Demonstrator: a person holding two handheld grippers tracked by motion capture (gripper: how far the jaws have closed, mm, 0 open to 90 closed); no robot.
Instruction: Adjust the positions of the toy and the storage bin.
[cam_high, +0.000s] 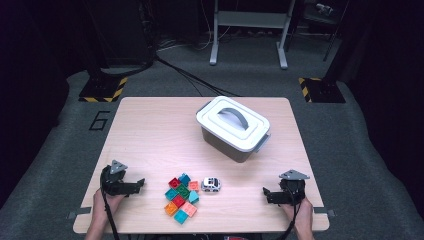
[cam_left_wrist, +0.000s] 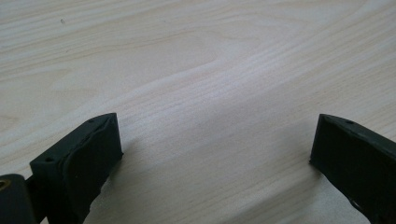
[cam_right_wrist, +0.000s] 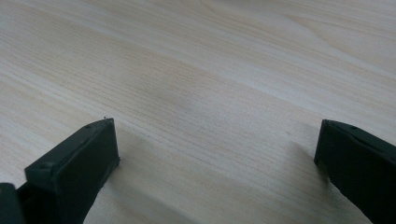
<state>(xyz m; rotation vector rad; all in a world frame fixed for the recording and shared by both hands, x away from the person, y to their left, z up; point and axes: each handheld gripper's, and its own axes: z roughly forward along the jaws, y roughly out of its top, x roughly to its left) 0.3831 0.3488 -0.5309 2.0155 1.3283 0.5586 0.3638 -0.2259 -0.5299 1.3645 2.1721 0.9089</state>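
Nearest us, at the table's front edge, two forearms come in from below, each hand around a black gripper. We see the left gripper (cam_high: 141, 183) low on the left side of the table (cam_high: 150, 130), its jaws pointing right toward the middle; in the left gripper view the left gripper (cam_left_wrist: 215, 140) has its jaws spread wide, bare pale wood between them, nothing held. We note the right gripper (cam_high: 265, 193) low on the right side, jaws pointing left; in the right gripper view the right gripper (cam_right_wrist: 217, 144) is spread just as wide over bare wood, empty too.

Between the two grippers, near the front edge, we find a cluster of toy blocks (cam_high: 181, 197): red, green, teal and orange, packed touching one another. The left gripper lies closer to the cluster than the right does, though neither touches it. A small white toy car (cam_high: 211, 184) sits just beside the cluster's upper right corner, apart from both grippers.

Farther back, right of centre, stands a grey storage box (cam_high: 233, 129) with its white lid on and the grey handle lying flat across the top. It stands well apart from the blocks and the car.
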